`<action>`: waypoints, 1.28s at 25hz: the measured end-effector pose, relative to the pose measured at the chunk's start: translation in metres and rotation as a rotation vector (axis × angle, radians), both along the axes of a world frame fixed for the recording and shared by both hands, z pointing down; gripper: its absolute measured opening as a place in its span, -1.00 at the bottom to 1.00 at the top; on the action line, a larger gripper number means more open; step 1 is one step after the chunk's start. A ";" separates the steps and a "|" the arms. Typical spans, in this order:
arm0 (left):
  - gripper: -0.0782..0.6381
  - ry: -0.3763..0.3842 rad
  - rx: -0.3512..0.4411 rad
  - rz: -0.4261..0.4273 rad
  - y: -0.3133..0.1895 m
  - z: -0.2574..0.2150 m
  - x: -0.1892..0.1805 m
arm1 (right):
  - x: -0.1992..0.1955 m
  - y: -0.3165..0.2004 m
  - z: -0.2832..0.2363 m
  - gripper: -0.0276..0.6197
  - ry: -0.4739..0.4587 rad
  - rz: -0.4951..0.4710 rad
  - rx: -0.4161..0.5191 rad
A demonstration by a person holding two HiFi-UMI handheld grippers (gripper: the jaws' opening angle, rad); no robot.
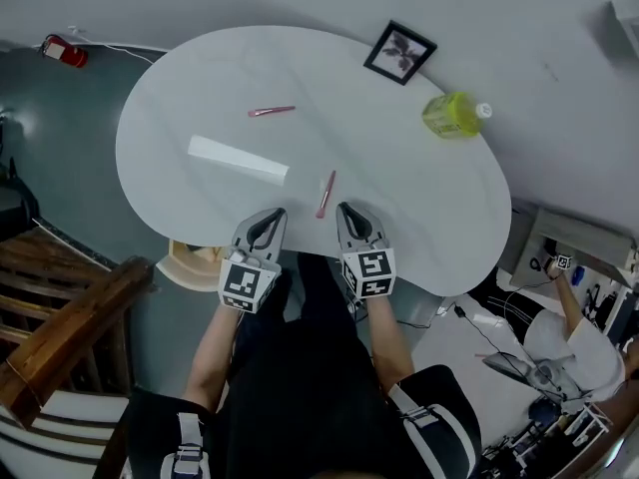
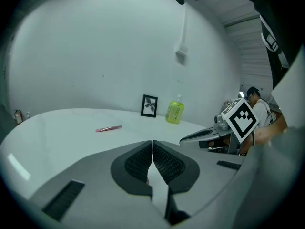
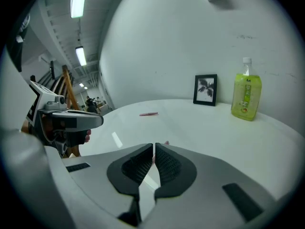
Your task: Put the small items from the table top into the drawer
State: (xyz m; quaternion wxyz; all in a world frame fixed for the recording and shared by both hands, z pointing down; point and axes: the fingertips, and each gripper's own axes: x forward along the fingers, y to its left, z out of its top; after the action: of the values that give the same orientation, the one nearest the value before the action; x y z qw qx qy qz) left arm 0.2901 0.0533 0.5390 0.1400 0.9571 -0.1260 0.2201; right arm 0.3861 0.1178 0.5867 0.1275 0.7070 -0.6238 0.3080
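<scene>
Pink stick (image 1: 325,194) just ahead of right tongs (image 1: 347,209), left tongs (image 1: 274,214) alongside, both pairs closed, empty

The right claw (image 3: 153,148) fills the lower half of the view, its ribbed dark pads closed together with nothing between them. Just past its tips a small pink end (image 3: 166,142) peeks out on the white worktop (image 3: 205,128). Farther off lies a slim pink item (image 3: 148,113). Near the wall stand a black-framed picture (image 3: 206,89) and, to its right, a green bottle (image 3: 246,96) with a white cap. The left claw (image 3: 66,119) shows at the left edge.
</scene>
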 end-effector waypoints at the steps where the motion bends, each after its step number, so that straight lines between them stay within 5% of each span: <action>1: -0.73 -0.008 -0.008 -0.005 0.000 0.005 0.001 | -0.001 0.000 0.006 -0.79 -0.008 -0.004 -0.009; 18: -0.73 -0.071 -0.079 -0.047 0.002 0.051 -0.006 | -0.007 -0.018 0.052 -0.79 -0.086 -0.036 -0.072; 20: -0.73 -0.074 -0.080 -0.059 -0.002 0.050 -0.006 | -0.009 -0.022 0.053 -0.47 -0.104 -0.052 -0.085; 22: -0.73 -0.063 -0.079 -0.060 -0.004 0.048 -0.006 | -0.013 -0.026 0.054 -0.37 -0.111 -0.068 -0.102; 32: -0.73 -0.067 -0.082 -0.079 -0.009 0.048 -0.007 | -0.014 -0.029 0.062 -0.35 -0.080 -0.100 -0.169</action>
State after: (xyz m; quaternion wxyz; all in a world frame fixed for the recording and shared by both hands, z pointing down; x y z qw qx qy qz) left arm 0.2829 0.0444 0.5873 0.1836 0.9370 -0.1592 0.2511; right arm 0.3724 0.0888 0.6488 0.1772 0.6488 -0.6346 0.3807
